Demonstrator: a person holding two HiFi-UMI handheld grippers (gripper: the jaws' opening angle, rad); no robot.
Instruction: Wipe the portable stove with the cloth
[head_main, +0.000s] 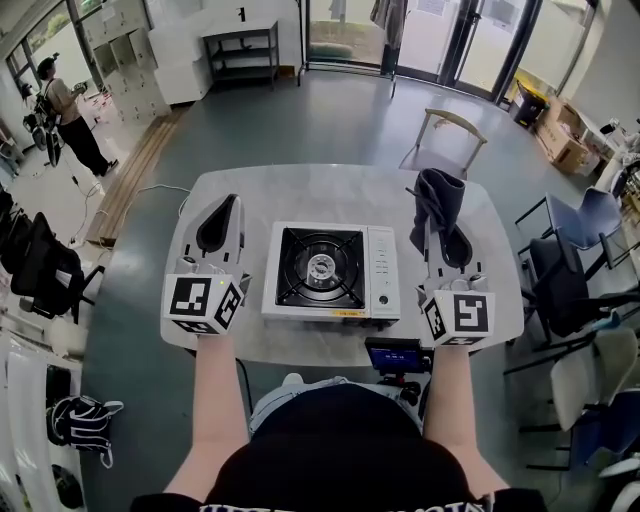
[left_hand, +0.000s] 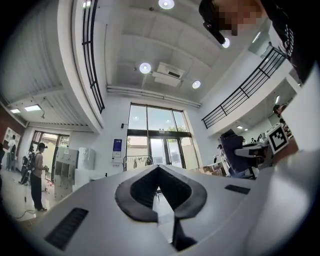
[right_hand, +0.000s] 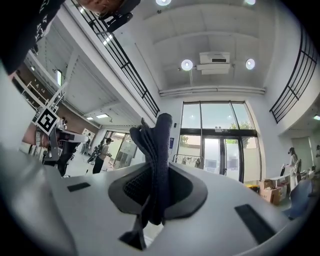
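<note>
**Cloth up and ready, stove untouched**

Cloth (right_hand: 157, 150) is the thing to watch: a dark, folded rag pinched in the right gripper (right_hand: 159, 167), whose jaws are clamped on its lower part so that the free end stands up above the tips and flops a little to one side. In the head view it hangs over the right end of the table (head_main: 300, 195), just beside the portable stove (head_main: 330, 270) but not touching it. I would guess it is gripped low like that to leave a loose wad at the end for rubbing.

The left gripper (left_hand: 158, 169) carries nothing. Its 2 jaws are drawn together at the tips with only open room showing past them, and it is held at the left of the stove, apart from it. Most likely it is parked there to steady the stove once rubbing begins, though that is only my reading.

The stove sits square in the middle of the table in front of the person, its burner (head_main: 320, 266) and black pan support facing up and the pale control strip (head_main: 382, 270) on the right, the side nearest the cloth. Both grippers point up and away rather than down, so to my eye the wipe has not started. The right one will have to tip over and bring the rag down flat.
</note>
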